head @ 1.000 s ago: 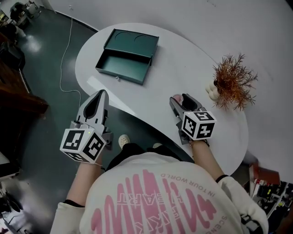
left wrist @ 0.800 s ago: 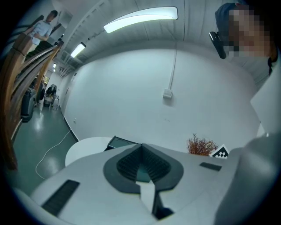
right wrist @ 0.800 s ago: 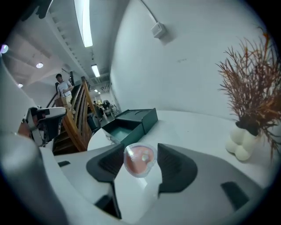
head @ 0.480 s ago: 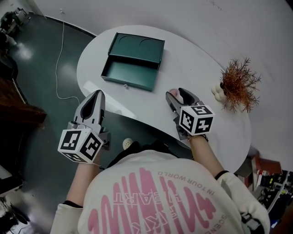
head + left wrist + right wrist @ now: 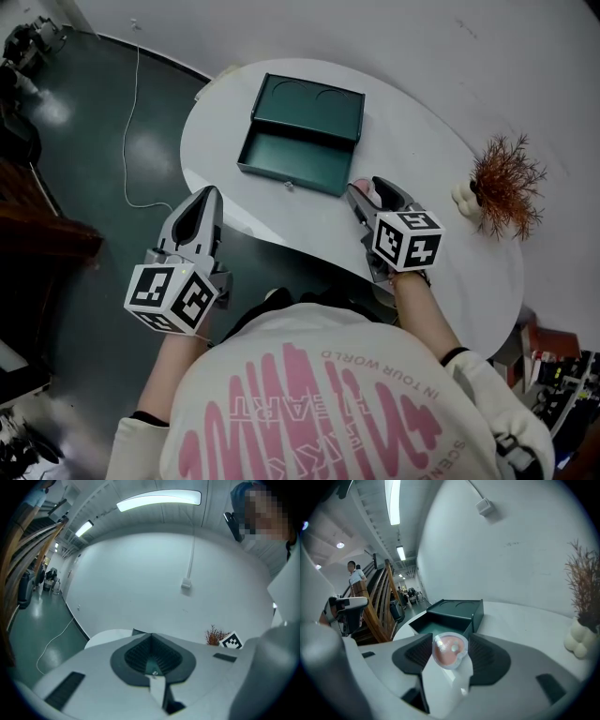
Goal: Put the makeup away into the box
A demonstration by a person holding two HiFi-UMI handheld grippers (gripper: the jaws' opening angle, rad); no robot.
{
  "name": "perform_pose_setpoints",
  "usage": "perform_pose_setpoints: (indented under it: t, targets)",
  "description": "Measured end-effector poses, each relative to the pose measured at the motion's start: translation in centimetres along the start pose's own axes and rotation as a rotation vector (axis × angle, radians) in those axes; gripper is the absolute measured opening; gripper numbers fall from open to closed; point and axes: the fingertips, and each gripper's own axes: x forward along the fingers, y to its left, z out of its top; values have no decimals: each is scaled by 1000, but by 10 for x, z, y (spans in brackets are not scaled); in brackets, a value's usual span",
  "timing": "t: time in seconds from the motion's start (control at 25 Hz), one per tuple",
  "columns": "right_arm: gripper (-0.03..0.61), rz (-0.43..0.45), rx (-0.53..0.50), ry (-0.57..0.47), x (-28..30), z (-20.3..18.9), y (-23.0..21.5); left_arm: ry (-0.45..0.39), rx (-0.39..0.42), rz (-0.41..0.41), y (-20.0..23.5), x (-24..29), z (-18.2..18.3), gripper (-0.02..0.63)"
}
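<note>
Table [image 5: 427, 155] edge: L claw [image 5: 207, 197] clenched beside it, prob. empty; R claw [image 5: 373, 199] grips makeup [image 5: 450, 649] nr box [image 5: 292, 159].

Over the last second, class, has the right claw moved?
Yes. The right claw, shut on the makeup, has closed in on the box and drawn away from the plant.

The head view looked steeply down from above the person's shoulders onto a white rounded table [image 5: 431, 131]. The left gripper view sat close behind its fingers [image 5: 131, 656], facing almost level at a white wall [image 5: 140, 573]. The right gripper view tilted down past its own fingers. Beyond those fingertips, it shared an open dark green metal box [image 5: 454, 613] and a rust-coloured dried plant [image 5: 583, 583] with the head view.
</note>
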Motion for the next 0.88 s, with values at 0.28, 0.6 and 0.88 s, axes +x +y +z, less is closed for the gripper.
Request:
perform_pose_setpoints:
  t: [0.28, 0.6, 0.88]
  targets:
    - [239, 7, -20, -1, 24, 16, 25, -9, -1, -1, 27, -8, 9, 2]
    - [239, 94, -71, 2, 51, 58, 50, -59, -22, 79, 60, -26, 20, 2]
    - [239, 187, -111, 33, 78, 81, 69, -58, -71, 153, 74, -44, 12, 2]
